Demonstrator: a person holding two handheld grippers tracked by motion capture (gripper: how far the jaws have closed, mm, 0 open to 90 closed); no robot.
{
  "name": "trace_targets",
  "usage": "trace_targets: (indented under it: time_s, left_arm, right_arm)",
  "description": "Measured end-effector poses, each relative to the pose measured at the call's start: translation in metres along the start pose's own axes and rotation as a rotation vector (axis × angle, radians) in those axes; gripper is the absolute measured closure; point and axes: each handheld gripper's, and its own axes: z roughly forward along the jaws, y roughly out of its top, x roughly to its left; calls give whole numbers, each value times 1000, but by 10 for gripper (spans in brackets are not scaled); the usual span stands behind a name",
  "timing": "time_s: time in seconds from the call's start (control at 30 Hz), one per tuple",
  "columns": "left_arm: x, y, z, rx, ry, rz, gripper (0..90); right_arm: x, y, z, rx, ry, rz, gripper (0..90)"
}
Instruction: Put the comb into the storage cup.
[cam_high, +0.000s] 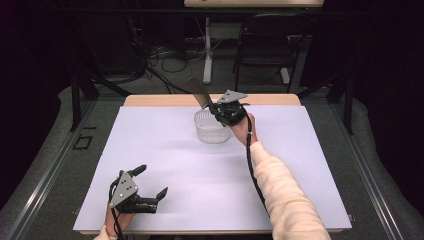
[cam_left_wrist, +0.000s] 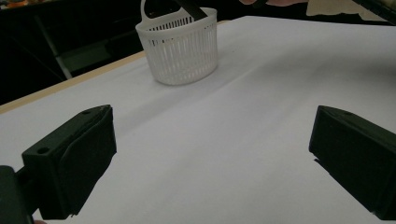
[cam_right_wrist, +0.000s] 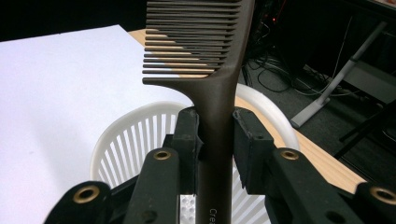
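Note:
A dark brown comb (cam_right_wrist: 212, 70) stands between the jaws of my right gripper (cam_right_wrist: 215, 135), which is shut on its handle, teeth end up. In the high view the comb (cam_high: 198, 93) sticks up and back from the right gripper (cam_high: 216, 108), just above a small white slatted basket (cam_high: 211, 127) at the far middle of the table. The basket (cam_right_wrist: 135, 135) lies directly below the jaws. My left gripper (cam_high: 151, 181) rests open near the table's front left, nothing between its jaws (cam_left_wrist: 210, 154). From there the basket (cam_left_wrist: 180, 46) is far ahead.
A white sheet (cam_high: 165, 165) covers the table, with a wooden edge (cam_high: 160, 100) at the back. Behind the table stand a chair (cam_high: 267, 45), a desk leg (cam_high: 207, 55) and floor cables (cam_high: 170, 57).

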Motion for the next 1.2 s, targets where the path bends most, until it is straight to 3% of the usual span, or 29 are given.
trace_targets:
  time_s: [1.2]
  left_arm:
    - [0,0,0,-4,0,-4,6]
  right_arm:
    - [6,-10,11,94,41,-48,722]
